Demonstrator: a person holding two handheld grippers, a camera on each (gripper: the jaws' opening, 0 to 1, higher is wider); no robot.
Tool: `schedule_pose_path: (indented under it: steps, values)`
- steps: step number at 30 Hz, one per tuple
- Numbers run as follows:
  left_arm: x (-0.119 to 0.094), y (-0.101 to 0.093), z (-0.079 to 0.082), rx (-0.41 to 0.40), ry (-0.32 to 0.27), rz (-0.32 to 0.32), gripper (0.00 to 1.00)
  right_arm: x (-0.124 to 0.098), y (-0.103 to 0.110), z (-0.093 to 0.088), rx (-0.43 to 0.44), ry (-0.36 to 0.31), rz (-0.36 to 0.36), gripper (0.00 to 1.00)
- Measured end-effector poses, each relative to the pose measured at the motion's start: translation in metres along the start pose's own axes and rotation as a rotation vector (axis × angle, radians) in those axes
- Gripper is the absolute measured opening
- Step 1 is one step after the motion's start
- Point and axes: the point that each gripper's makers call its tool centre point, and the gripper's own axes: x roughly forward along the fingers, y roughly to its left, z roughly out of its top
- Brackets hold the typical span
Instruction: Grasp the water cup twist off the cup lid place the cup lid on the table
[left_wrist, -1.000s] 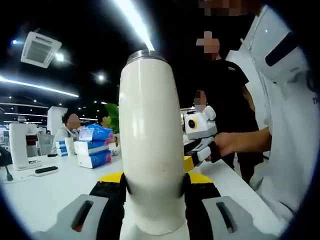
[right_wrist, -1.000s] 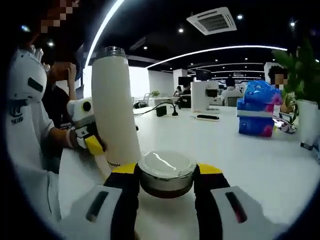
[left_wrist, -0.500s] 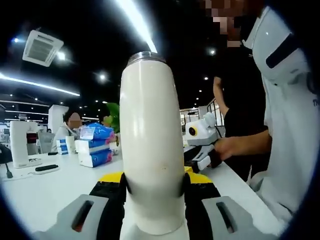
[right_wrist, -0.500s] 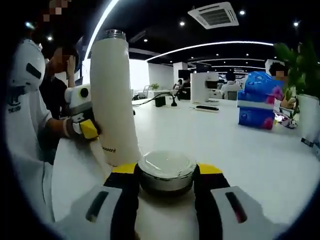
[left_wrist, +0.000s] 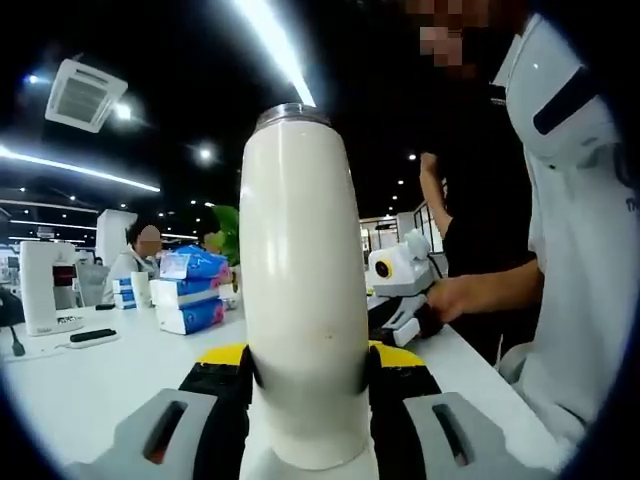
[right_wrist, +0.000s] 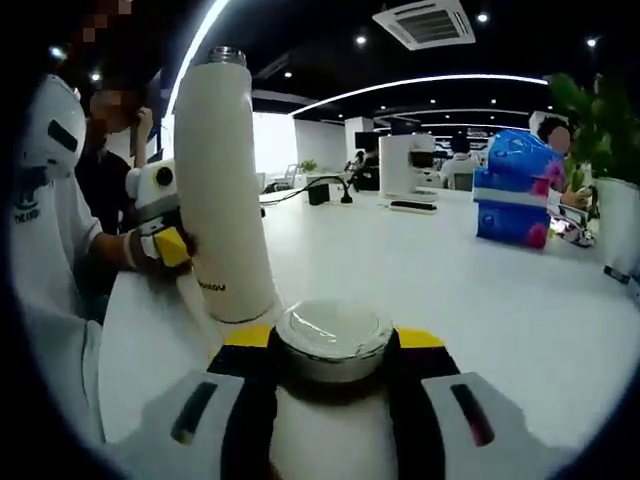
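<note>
Now L gripper (left_wrist: 305, 400) is clamping water cup (left_wrist: 300, 290) low on body, upright on table (right_wrist: 450, 270). R gripper (right_wrist: 330, 385) is gripping cup lid (right_wrist: 332, 340), near table. Lid likely rigid, smooth, slippery; pinching sides suits.

Ahead of my right gripper (right_wrist: 330, 345), the white table (right_wrist: 430, 270) lies open well out to the blue tissue packs (right_wrist: 512, 200) at far right. To its left the water cup (right_wrist: 228, 190) stands upright, blocking that side. My left gripper (left_wrist: 305, 375) has the cup body directly between its 2 jaws; a person's torso (left_wrist: 580, 240) crowds its right.
</note>
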Motion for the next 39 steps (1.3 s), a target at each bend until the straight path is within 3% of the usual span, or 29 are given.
schedule_pose_path:
  steps: [28,34,39]
  values:
    - [-0.0003,-0.0005,-0.002,0.021,0.013,0.01,0.48,-0.0026,-0.0026,-0.0067,-0.061,0.003,-0.033,0.46]
    - [-0.0018,0.0016,-0.0009,-0.009,0.012,0.006,0.53,-0.0017,-0.0043,-0.0067,-0.042,0.007,-0.038,0.47]
    - [-0.0087,0.0063,-0.0017,-0.085,0.032,0.018,0.6,-0.0003,-0.0047,-0.004,-0.029,0.001,-0.054,0.58]
